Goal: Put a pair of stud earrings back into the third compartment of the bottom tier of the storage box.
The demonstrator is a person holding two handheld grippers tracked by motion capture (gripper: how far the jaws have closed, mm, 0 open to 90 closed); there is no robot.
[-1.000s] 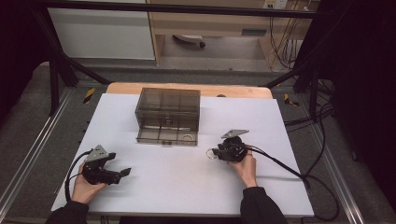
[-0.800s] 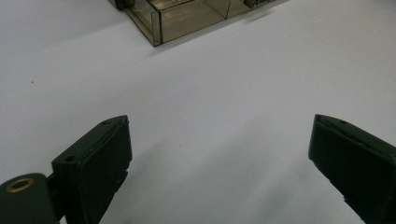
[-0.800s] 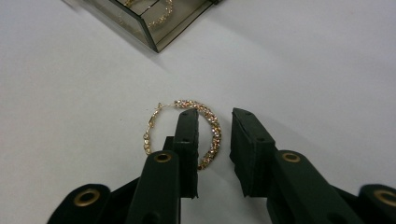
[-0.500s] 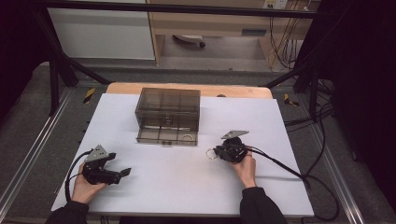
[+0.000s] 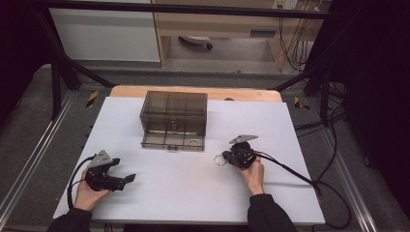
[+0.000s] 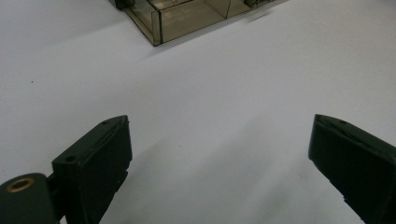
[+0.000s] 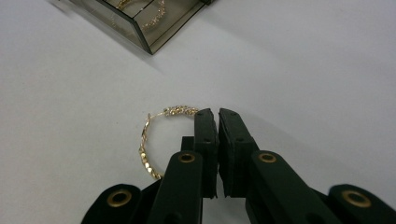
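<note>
On the white counter (image 5: 290,125), just in front of the smoky box (image 5: 174,118), the right gripper (image 7: 216,114) has just pinched its jaws on the gold hoop (image 7: 152,140); that thin rim could slip free on lifting. Left gripper (image 6: 219,149) gapes, holding nothing.

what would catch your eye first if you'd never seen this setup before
The gold beaded hoop on the white table stands out first, pinched at its rim by the right gripper, whose fingers have just been closing on it. Behind it sits a smoky clear compartment box near the table's far edge, with more gold jewellery in it. The left gripper rests open at the near left.
</note>
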